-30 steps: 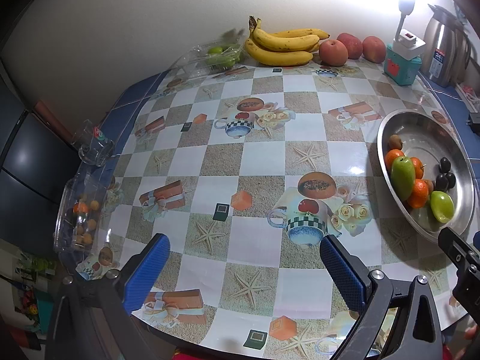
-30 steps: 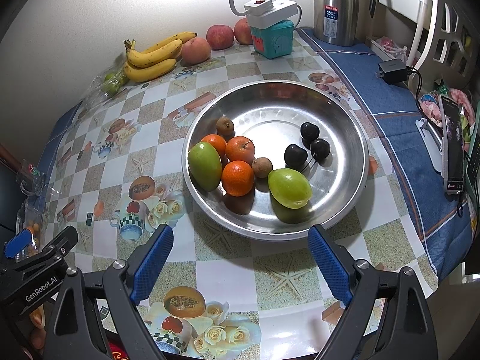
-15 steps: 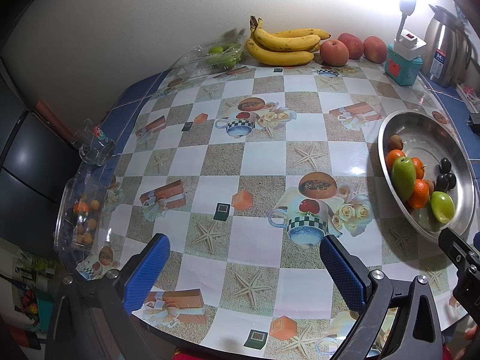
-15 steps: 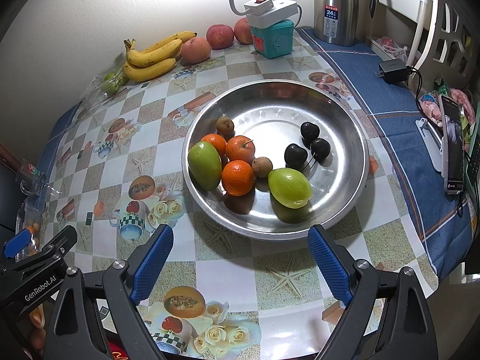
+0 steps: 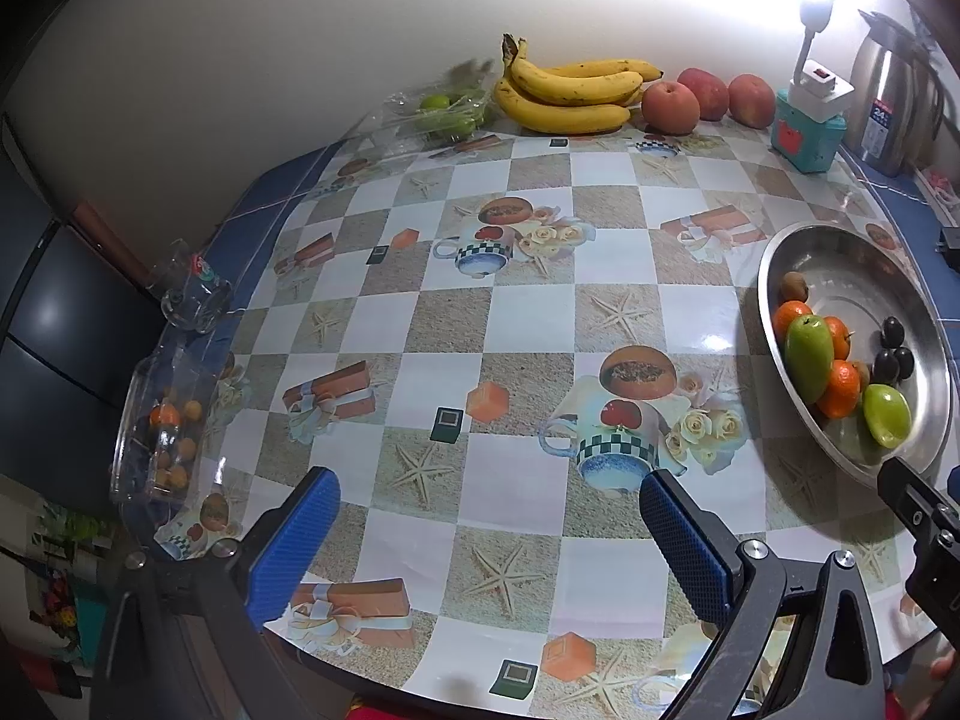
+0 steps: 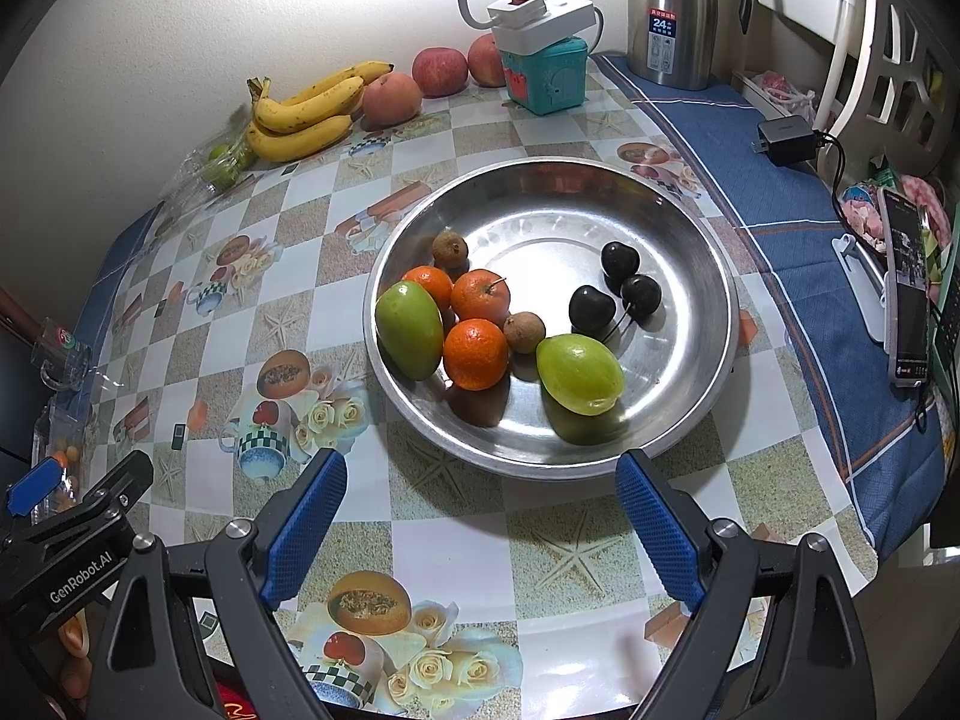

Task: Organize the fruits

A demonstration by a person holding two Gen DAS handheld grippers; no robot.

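Observation:
A steel bowl (image 6: pixel 690 228) sits on the table and holds two green fruits (image 6: pixel 579 373), three oranges (image 6: pixel 475 354), dark cherries (image 6: pixel 618 288) and small brown fruits (image 6: pixel 524 331). It also shows at the right of the left wrist view (image 5: pixel 840 258). Bananas (image 5: pixel 570 93) and red apples (image 5: pixel 671 107) lie at the back by the wall. My right gripper (image 6: pixel 480 504) is open and empty just in front of the bowl. My left gripper (image 5: pixel 489 531) is open and empty over the table's front edge.
A clear box of small orange fruits (image 5: pixel 165 426) and a glass (image 5: pixel 192 294) stand at the table's left edge. A bag of green fruits (image 5: pixel 441 111), a teal box with a power strip (image 6: pixel 543 69) and a steel thermos (image 6: pixel 675 12) line the back. A phone (image 6: pixel 906 294) stands at right.

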